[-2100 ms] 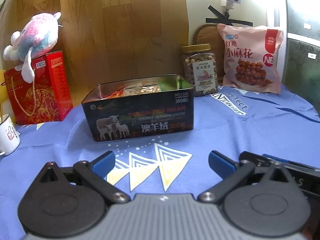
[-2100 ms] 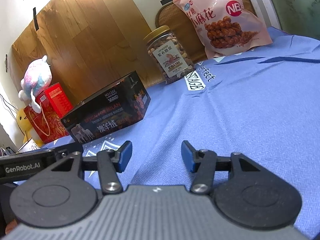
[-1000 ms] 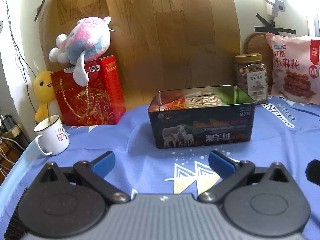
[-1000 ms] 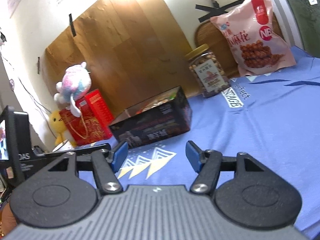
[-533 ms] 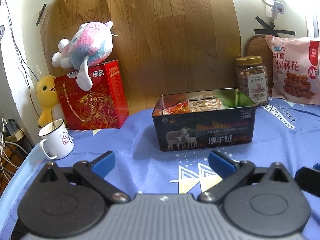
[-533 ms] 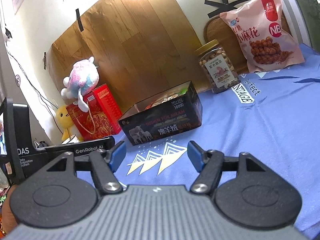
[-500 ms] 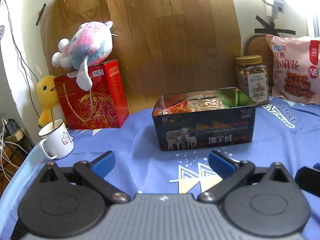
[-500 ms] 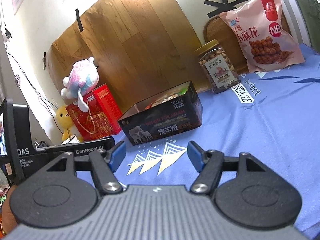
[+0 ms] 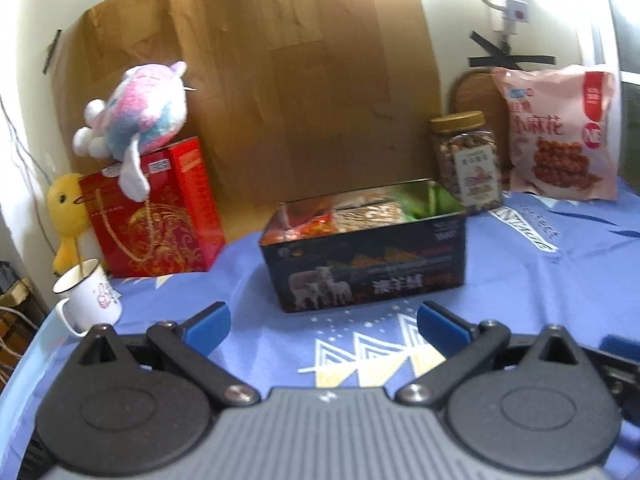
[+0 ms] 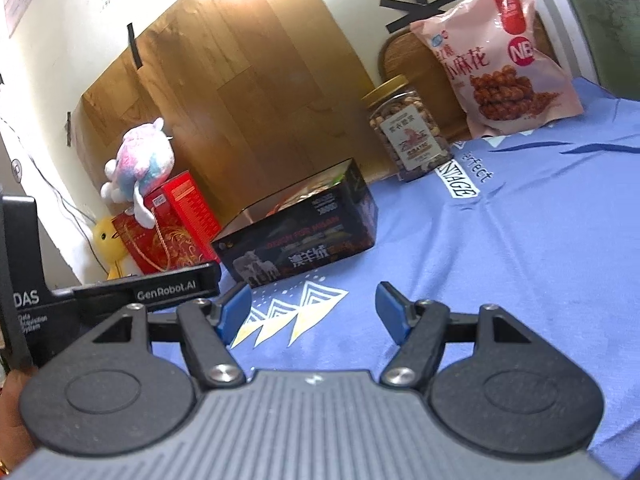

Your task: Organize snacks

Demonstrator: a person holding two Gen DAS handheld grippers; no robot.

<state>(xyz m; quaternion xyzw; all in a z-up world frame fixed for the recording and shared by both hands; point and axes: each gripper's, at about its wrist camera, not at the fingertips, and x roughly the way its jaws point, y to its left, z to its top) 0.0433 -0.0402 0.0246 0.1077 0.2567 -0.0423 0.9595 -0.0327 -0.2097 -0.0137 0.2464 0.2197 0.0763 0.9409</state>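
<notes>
A black tin box (image 9: 372, 268) printed with sheep stands open on the blue cloth, with several snack packets (image 9: 340, 216) inside. In the right wrist view the same tin box (image 10: 296, 236) sits left of centre. Behind it stand a clear jar of nuts (image 9: 466, 160) (image 10: 408, 136) with a gold lid and a pink snack bag (image 9: 560, 136) (image 10: 500, 60) leaning on the wall. My left gripper (image 9: 322, 328) is open and empty, short of the tin. My right gripper (image 10: 314, 312) is open and empty over bare cloth.
A red gift box (image 9: 152, 208) with a plush toy (image 9: 132, 112) on top stands at the left, beside a yellow duck (image 9: 66, 216) and a white mug (image 9: 86, 298). A wooden board (image 9: 280, 80) lines the wall. The left gripper's body (image 10: 120, 288) shows left in the right wrist view.
Both views have shifted only slightly; the tin sits a little lower and nearer in the left wrist view. Both grippers stay open and empty.
</notes>
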